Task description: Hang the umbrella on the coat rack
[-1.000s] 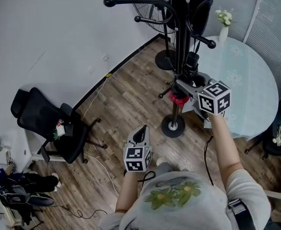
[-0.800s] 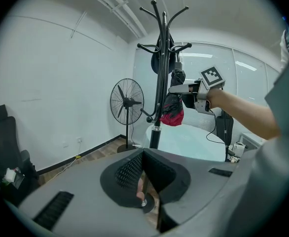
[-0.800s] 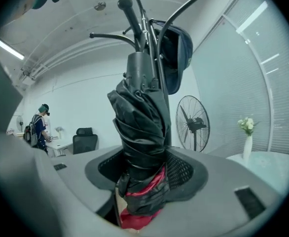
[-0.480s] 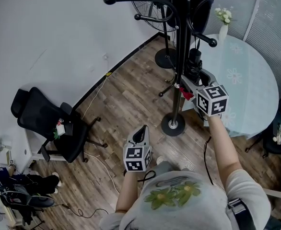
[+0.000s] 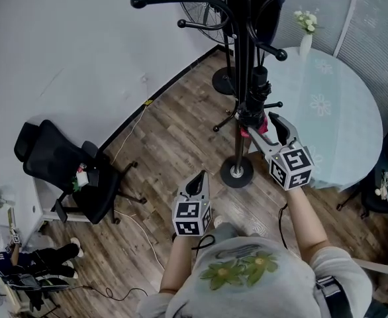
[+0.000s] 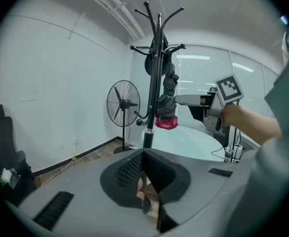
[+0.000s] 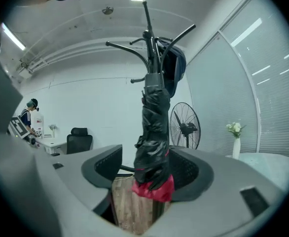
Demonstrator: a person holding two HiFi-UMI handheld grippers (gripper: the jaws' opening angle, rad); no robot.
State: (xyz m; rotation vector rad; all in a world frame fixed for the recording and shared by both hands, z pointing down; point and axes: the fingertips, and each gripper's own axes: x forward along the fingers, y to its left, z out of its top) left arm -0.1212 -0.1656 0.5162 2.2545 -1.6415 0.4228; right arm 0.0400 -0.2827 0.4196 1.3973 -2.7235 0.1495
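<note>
- The folded black umbrella with a red end [image 7: 154, 132] hangs on the black metal coat rack [image 5: 242, 148], between the right hand-held gripper's [image 5: 260, 123] opening jaws.
- Back out straight to avoid snagging; the left hand-held gripper [image 5: 196, 181] sits closed, empty.

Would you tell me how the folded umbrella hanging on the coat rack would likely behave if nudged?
The umbrella hangs from the coat rack, so it would probably swing. Its crumpled black fabric looks soft and would likely give under pressure.
</note>
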